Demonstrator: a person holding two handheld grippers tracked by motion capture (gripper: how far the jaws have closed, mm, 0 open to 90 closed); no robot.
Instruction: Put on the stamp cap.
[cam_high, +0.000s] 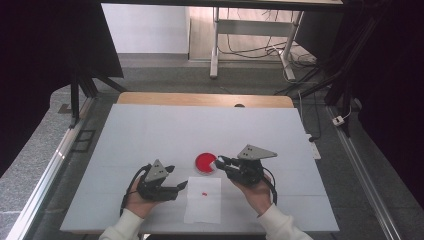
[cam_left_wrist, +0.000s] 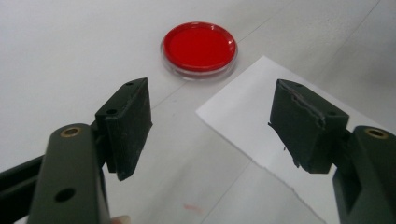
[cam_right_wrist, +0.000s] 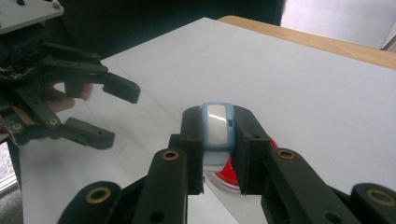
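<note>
Gripping now: the right gripper (cam_high: 220, 162) has its jaws clamped on a small blue-and-white object (cam_right_wrist: 217, 126), one black pad on each side of it.
Held object: rounded, with a light blue rim and a white face; what it is I cannot tell. In the right gripper view it stands upright between the pads, above the near edge of the red dish (cam_right_wrist: 229, 173). In the high view it shows as a small pale spot at the tip of the jaws, at the right rim of the dish.
Red dish: a shallow round clear dish (cam_high: 205, 163) with red contents, standing on the white bench (cam_high: 165, 130) just beyond the paper; the left gripper view shows it ahead of the jaws (cam_left_wrist: 199, 48).
Paper: a white sheet (cam_high: 203, 200) lying flat on the bench between the two hands, with a small red mark (cam_high: 204, 193) near its middle.
Left gripper: (cam_high: 181, 186) jaws apart with nothing between them, pointing toward the left edge of the paper; in its own view a corner of the sheet (cam_left_wrist: 243, 121) lies in the gap below the pads.
Left hand: (cam_high: 139, 201) holds its gripper low over the bench, left of the paper.
Right hand: (cam_high: 258, 194) holds its gripper from below, right of the paper.
</note>
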